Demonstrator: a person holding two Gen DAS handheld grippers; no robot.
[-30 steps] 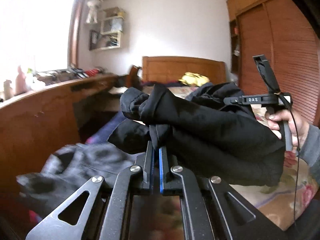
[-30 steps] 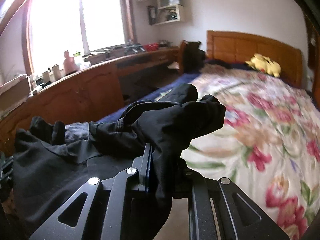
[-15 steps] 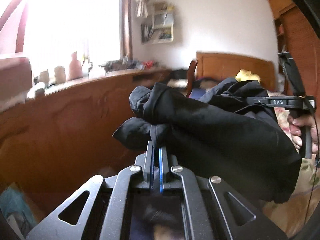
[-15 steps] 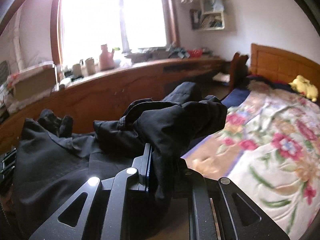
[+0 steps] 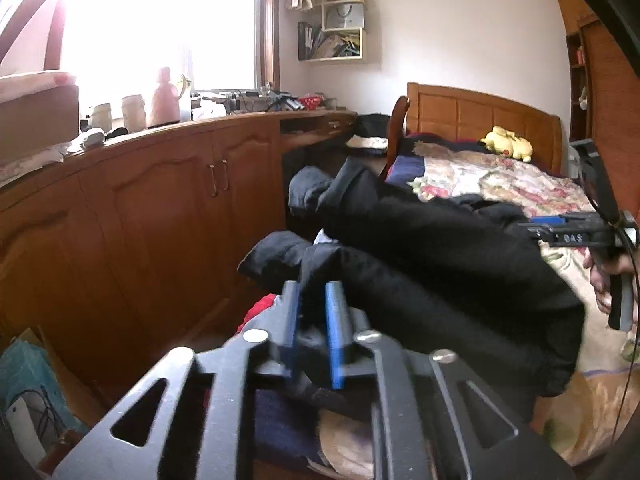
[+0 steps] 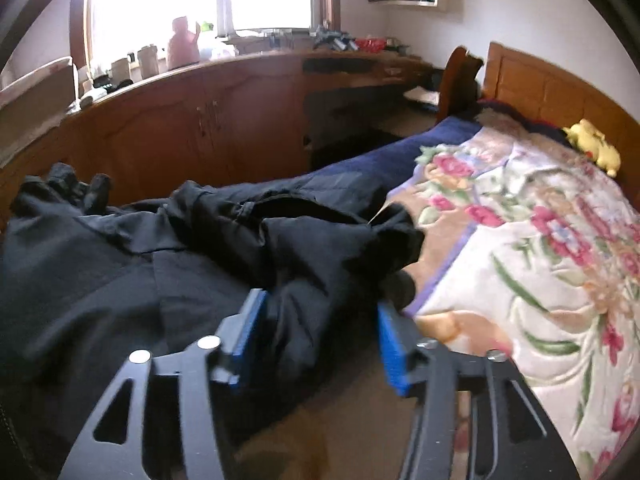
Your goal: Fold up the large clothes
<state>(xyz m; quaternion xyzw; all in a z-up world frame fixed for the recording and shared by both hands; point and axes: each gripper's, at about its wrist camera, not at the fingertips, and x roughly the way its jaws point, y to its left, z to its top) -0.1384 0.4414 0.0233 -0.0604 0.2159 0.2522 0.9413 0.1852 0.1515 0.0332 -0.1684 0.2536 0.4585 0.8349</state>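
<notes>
A large black garment [image 5: 440,272] lies bunched in front of my left gripper [image 5: 312,300]. That gripper's jaws are opening, and a fold of the black cloth sits loosely between its blue pads [image 5: 334,332]. In the right wrist view the garment [image 6: 200,248] spreads over the near left part of the bed. My right gripper [image 6: 320,308] is opening wide just above it, with cloth lying between the jaws but neither pad pressing on it. The left wrist view also shows the right gripper [image 5: 580,236] at the far right edge, held by a hand.
The bed [image 6: 540,240] has a floral cover and a yellow plush toy [image 6: 592,144] near the wooden headboard. A long wooden cabinet [image 5: 160,208] runs along the left under the window. A chair [image 6: 460,76] stands by the desk. Red cloth [image 5: 260,308] and a teal bag [image 5: 28,368] lie on the floor.
Both grippers were shut on the black garment and now stand with their jaws apart. The cloth has sunk from the right gripper onto the bed. Both hands have moved lower, toward the cabinet side.
</notes>
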